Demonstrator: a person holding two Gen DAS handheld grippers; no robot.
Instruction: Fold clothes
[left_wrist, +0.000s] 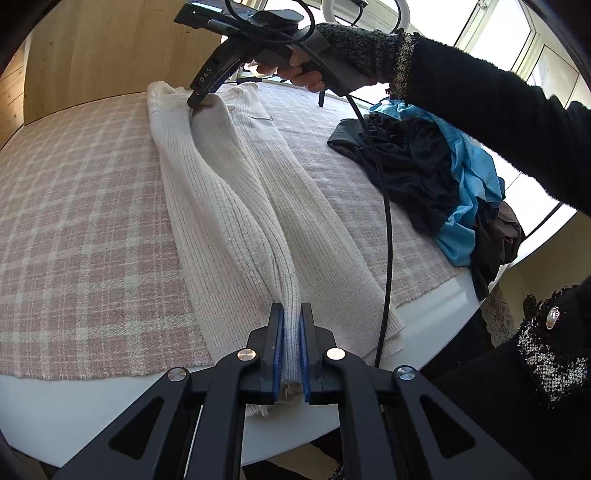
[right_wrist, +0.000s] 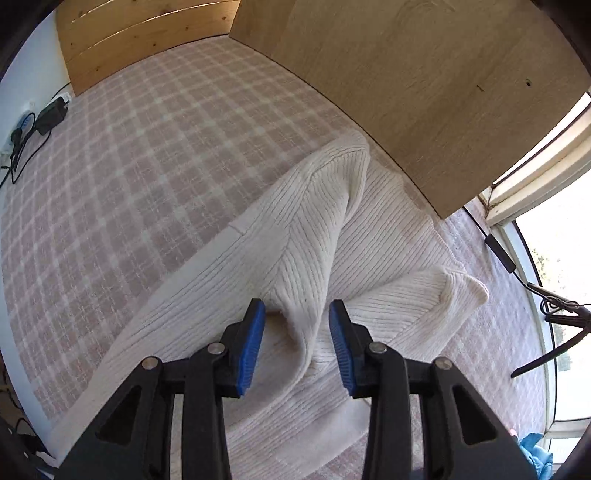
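Left gripper (left_wrist: 291, 354): blue pads clenched on a bunched end of the cream ribbed sweater (left_wrist: 236, 206) at 6 o'clock in the left wrist view; the fabric's frayed tip is cut off behind the jaws.
Right gripper (right_wrist: 297, 345): jaws parted, a raised fold of the sweater (right_wrist: 314, 236) standing between the pads, which do not press it.
Sweater: stretched lengthwise from 6 toward 11 o'clock across the pink checked cloth (left_wrist: 81, 206) on the white table (left_wrist: 66, 406).
Right hand (left_wrist: 314, 74): seen only from the left wrist view, at 12 o'clock, in a grey knit mitt, its gripper tip at the sweater's far end; contact there is hard to make out.
Clothes pile (left_wrist: 443, 177): black and blue garments at 2 o'clock, barely showing in the right wrist view.
Wooden panel (right_wrist: 406, 92): hides the cloth's far edge.
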